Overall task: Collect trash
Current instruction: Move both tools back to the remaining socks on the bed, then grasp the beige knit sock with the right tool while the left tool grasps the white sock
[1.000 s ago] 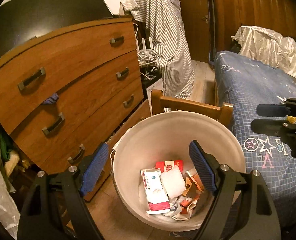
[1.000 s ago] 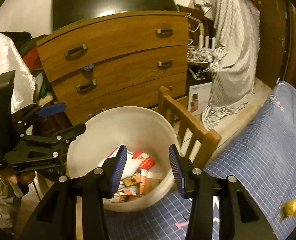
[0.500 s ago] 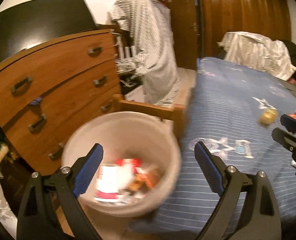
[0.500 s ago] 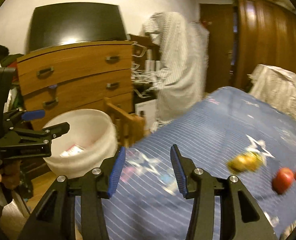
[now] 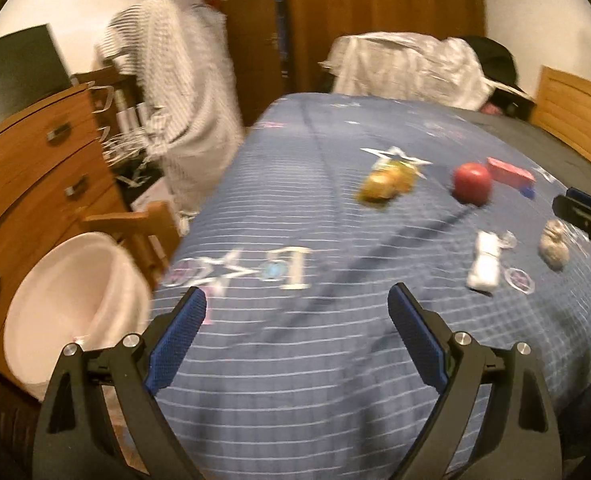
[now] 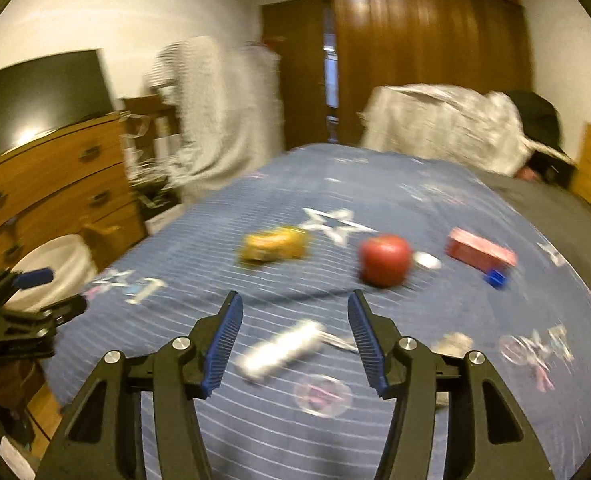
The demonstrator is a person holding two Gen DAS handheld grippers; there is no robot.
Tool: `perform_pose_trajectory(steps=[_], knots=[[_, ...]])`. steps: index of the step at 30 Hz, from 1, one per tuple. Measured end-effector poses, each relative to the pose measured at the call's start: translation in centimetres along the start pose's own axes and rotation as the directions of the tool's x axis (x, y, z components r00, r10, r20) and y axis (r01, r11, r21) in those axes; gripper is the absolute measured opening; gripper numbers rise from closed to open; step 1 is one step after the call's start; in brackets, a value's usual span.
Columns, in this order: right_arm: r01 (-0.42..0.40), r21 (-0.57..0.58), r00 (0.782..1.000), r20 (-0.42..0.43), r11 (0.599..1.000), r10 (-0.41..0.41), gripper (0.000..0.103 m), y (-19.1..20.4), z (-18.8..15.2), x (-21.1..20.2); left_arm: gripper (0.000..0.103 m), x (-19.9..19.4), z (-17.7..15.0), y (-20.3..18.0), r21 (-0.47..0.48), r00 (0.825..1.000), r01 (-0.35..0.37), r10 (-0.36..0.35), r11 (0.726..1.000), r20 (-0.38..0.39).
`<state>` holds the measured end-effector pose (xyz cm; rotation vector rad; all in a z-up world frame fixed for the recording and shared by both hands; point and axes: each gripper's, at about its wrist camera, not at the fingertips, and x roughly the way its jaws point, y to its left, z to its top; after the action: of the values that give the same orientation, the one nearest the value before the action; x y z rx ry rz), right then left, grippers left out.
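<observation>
The white bin (image 5: 75, 304) is sitting at the bed's left corner, while the left gripper (image 5: 297, 340) and right gripper (image 6: 293, 340), both spread and empty, are hovering above the blanket (image 6: 375, 200). The white wrapper (image 6: 279, 350) is lying just ahead; a blurred approach risks grabbing the red apple (image 6: 384, 260).

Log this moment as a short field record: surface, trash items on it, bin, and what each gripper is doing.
surface: blue bedspread with star prints
items on it: yellow wrapper, red apple, pink box, white roll, crumpled grey wad
bin: white bucket on the floor beside the bed's left edge
left gripper: jaws wide open, empty, above the bedspread
right gripper: jaws open, empty, the white roll lying just ahead between them
image quality: motion blur, small details unreadable
</observation>
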<state>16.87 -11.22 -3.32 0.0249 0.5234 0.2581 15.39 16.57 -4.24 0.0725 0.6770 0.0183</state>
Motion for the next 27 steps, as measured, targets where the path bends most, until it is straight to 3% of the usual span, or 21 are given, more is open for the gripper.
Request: perform_pose_trajectory(steps=[6, 9, 15, 21, 25, 27], knots=[[0.085, 0.106, 0.995, -0.055, 0.991, -0.080, 0.062, -7.6, -3.2, -0.1, 0.089, 1.1, -0.4, -5.0, 0.099, 0.995, 0.097, -0.095, 0.990, -0.018], [0.090, 0.136, 0.993, -0.090, 0.987, -0.078, 0.067, -9.3, -4.6, 0.5, 0.088, 1.8, -0.8, -7.6, 0.147, 0.987, 0.157, -0.153, 0.977, -0.040], [0.064, 0.179, 0.990, -0.133, 0.982, -0.040, 0.068, -10.9, -6.2, 2.8, 0.079, 3.6, -0.6, -12.6, 0.245, 0.967, 0.255, -0.243, 0.935, -0.080], [0.025, 0.184, 0.983, -0.186, 0.983, 0.010, 0.068, -11.0, -6.3, 5.8, 0.078, 7.4, 0.6, -15.2, 0.272, 0.963, 0.264, -0.239, 0.925, -0.122], [0.047, 0.195, 0.977, -0.211, 0.980, -0.005, 0.066, -11.3, -6.1, 7.1, 0.068, 9.5, 1.0, -16.2, 0.268, 0.957, 0.275, -0.236, 0.923, -0.168], [0.055, 0.223, 0.974, -0.227, 0.973, -0.003, 0.059, -12.0, -6.4, 7.7, 0.061, 10.3, 1.0, -16.7, 0.269, 0.951, 0.288, -0.241, 0.919, -0.196]])
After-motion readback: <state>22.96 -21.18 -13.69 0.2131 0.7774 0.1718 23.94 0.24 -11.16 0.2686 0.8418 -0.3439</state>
